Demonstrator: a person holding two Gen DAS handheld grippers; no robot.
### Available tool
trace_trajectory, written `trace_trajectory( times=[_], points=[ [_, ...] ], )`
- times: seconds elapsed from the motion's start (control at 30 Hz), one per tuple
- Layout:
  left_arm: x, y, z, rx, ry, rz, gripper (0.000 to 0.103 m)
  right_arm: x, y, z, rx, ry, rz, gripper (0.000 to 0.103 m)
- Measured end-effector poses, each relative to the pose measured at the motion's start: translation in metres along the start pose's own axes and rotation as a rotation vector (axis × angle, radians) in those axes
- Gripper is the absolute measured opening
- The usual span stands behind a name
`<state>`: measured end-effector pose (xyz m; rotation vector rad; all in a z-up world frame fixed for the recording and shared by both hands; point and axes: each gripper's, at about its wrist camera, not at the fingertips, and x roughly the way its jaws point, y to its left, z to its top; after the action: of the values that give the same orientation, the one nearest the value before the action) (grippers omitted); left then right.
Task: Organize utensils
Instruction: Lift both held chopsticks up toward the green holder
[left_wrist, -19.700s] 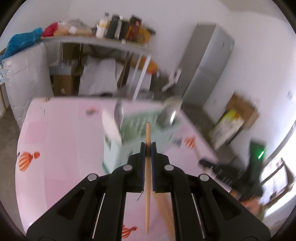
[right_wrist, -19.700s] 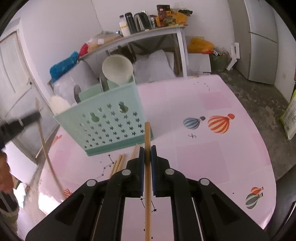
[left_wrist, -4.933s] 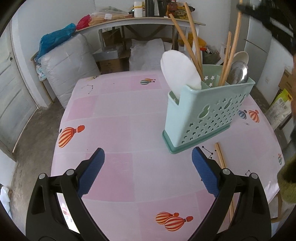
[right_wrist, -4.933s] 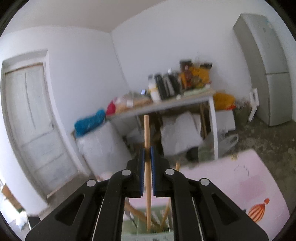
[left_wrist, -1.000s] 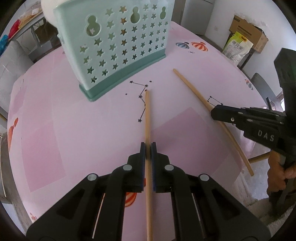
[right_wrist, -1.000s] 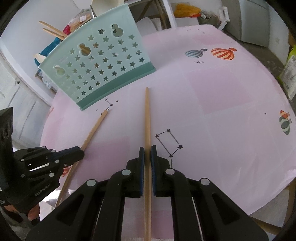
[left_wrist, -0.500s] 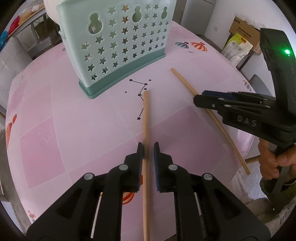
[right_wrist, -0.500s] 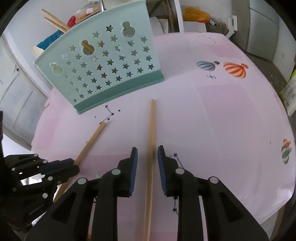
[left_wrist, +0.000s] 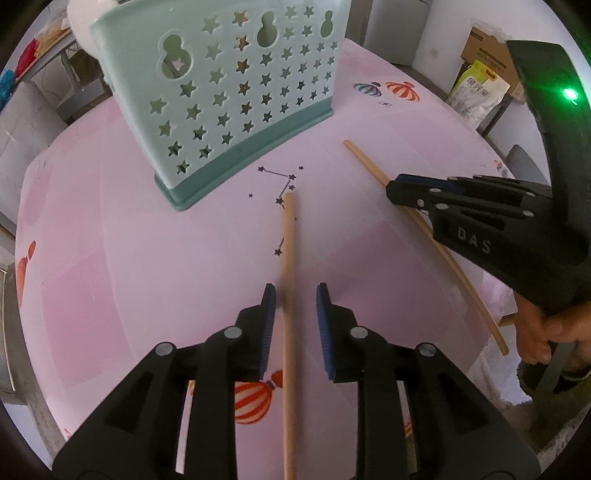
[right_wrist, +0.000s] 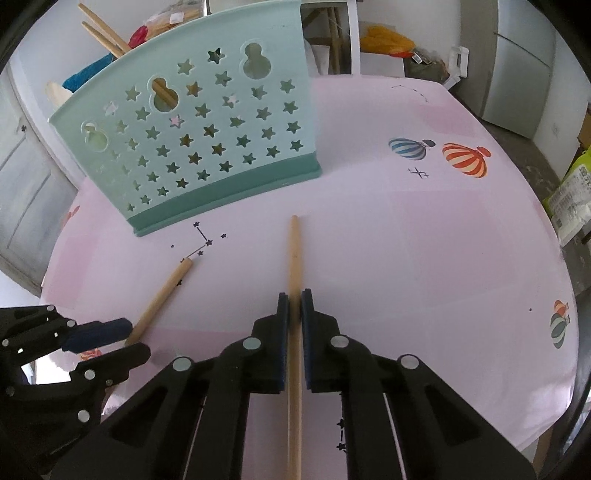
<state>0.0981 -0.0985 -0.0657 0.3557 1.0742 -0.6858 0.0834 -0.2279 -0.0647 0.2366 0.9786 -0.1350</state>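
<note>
Left claw (left_wrist: 294, 295): jaws apart, with a clear gap on either side of the wooden stick between them; blue pads (left_wrist: 267, 325) face inward; seen from the right wrist view (right_wrist: 99, 338) as a black frame at lower left

Left stick (left_wrist: 288, 295): lies on the surface between the separated jaws, nearer the left pad; far tip points toward the holder and rests by a printed star pattern; in the right wrist view (right_wrist: 162, 295) it runs diagonally from the left claw toward the holder's base

Right claw (right_wrist: 290, 299): jaws together, clamped on a second wooden stick; in the left wrist view (left_wrist: 406, 190) it enters from the right, held by a hand (left_wrist: 546, 332)

Right stick (right_wrist: 294, 266): gripped along its length, far tip pointing toward the holder, apart from its base; whether it touches the surface cannot be told; in the left wrist view (left_wrist: 373, 170) its free end extends past the claw

Holder (right_wrist: 207, 140): mint-green plastic caddy with star and gourd cut-outs, upright on the surface; wooden sticks (right_wrist: 101, 31) rise above its rim

Surface (right_wrist: 424, 251): pink cloth printed with hot-air balloons (right_wrist: 465, 159) and constellations
</note>
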Motion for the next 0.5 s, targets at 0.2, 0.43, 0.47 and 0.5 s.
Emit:
trace_trajectory(
  times=[0.2,0.43,0.47,0.5],
  points=[
    [0.007,0.000,0.014,-0.001,0.005,0.024,0.020,-0.001,-0.003,-0.003,0.012,-0.004,0.008,0.007],
    [0.017,0.000,0.031,0.010,0.002,0.041,0.020,0.000,-0.007,0.001,0.019,-0.005,0.015,0.007],
    [0.018,0.001,0.034,0.010,0.001,0.043,0.020,0.000,-0.008,0.001,0.021,-0.005,0.016,0.007],
    [0.020,0.001,0.037,0.012,0.001,0.048,0.020,0.000,-0.009,0.001,0.022,-0.005,0.018,0.007]
  ],
)
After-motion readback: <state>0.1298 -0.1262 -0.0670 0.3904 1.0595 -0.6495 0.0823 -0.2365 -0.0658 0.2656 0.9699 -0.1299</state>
